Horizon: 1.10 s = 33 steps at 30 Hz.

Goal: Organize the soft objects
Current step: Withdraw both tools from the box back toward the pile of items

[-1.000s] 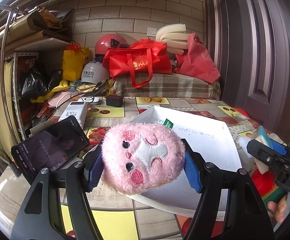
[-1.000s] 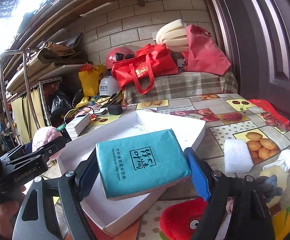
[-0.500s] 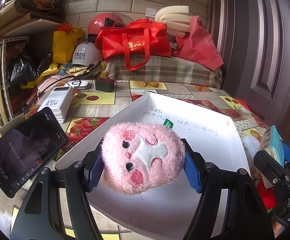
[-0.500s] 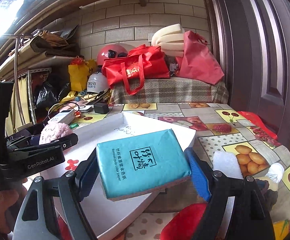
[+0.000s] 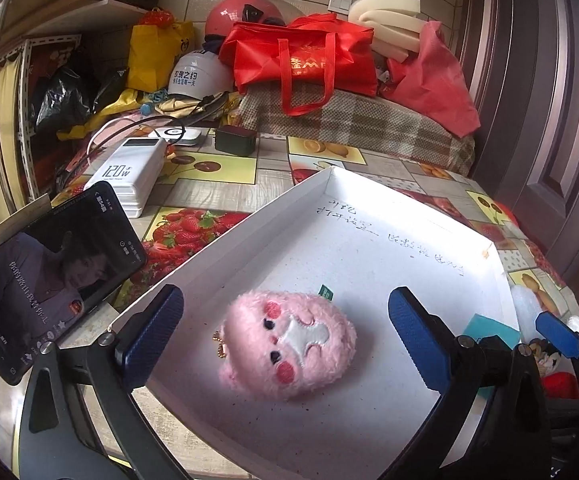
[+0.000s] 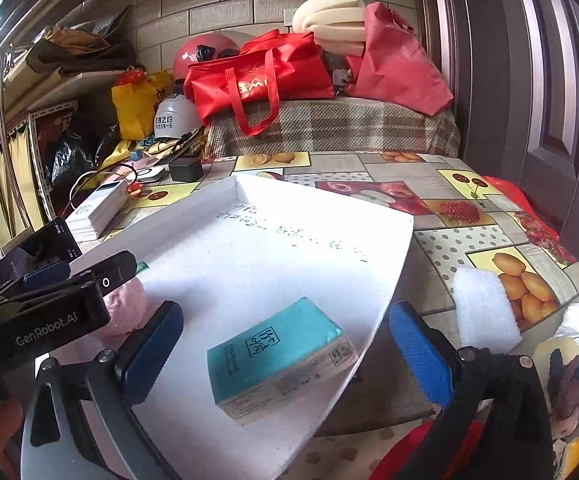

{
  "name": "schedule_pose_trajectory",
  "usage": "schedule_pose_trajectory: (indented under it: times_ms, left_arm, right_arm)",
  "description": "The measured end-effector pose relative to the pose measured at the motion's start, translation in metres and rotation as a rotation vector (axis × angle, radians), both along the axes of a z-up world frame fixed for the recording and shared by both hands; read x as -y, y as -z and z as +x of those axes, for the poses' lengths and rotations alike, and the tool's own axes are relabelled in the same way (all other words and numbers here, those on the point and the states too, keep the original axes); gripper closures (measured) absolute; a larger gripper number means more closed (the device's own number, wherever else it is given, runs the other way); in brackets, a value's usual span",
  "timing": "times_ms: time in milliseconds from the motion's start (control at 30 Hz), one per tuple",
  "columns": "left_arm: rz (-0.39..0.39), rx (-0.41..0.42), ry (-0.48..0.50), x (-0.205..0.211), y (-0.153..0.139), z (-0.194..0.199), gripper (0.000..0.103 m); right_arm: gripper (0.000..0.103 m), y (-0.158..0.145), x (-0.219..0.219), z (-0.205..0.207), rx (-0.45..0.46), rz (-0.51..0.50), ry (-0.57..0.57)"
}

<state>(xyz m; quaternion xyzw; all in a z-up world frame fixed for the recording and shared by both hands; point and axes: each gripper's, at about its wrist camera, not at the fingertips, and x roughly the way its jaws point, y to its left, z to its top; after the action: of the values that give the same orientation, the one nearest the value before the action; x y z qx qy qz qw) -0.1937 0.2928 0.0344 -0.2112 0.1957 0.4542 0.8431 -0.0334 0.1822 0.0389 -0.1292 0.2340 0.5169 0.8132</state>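
— Across the middle of both views, what's the biggest thing, and how many?

— One white tray [image 5: 369,248], shallow-walled, with handwriting on its floor that I can't read. It sits on the fruit-print tablecloth [image 6: 449,200].

— And behind it?

— Top centre: one red tote bag [image 5: 301,60] with gold lettering, too folded to read. Two helmets, a red one [image 5: 241,10] and a white one [image 5: 193,78] with printed characters. Left of centre, one white power bank [image 5: 129,176] marked "120W". Lower left, one phone [image 5: 49,280] playing a video with subtitles.

— The soft things?

— Two in the tray. The pink plush face [image 5: 289,344] lies on the tray floor at lower centre of the left wrist view, between the blue pads of the left gripper [image 5: 285,336] with a gap on each side.

— So those fingers are spread?

— Wide apart, touching nothing. Same for the right gripper [image 6: 285,348]: the teal tissue pack [image 6: 277,352] lies flat between its pads, near the tray's right edge, untouched. Its label reads "Bamboo pulp color paper". "GenRobot.AI" is printed on the left gripper's body at left of the right wrist view.

— Outside the tray?

— One white foam pad [image 6: 485,308], at right.
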Motion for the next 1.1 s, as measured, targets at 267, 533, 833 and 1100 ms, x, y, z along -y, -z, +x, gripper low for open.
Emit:
schedule_pose_trajectory:
  times_ms: [267,533,833,1100]
  left_arm:
    - [0.076,-0.033,-0.026,0.011,-0.008,0.004,0.0]
    - [0.09,0.0,-0.078,0.011,-0.01,-0.006,0.0]
    - [0.179,0.018,-0.066,0.029,-0.015,-0.008,0.0]
    - [0.229,-0.012,-0.046,0.051,-0.017,-0.003,0.0]
  right_arm:
    - [0.0,-0.006,0.009,-0.002,0.013,0.052,0.018]
    - [0.0,-0.013,0.021,-0.007,0.045,0.133,0.017]
    - [0.0,-0.021,0.041,-0.025,0.127,0.231,-0.035]
    - [0.0,-0.019,0.057,-0.025,0.115,0.219,-0.063]
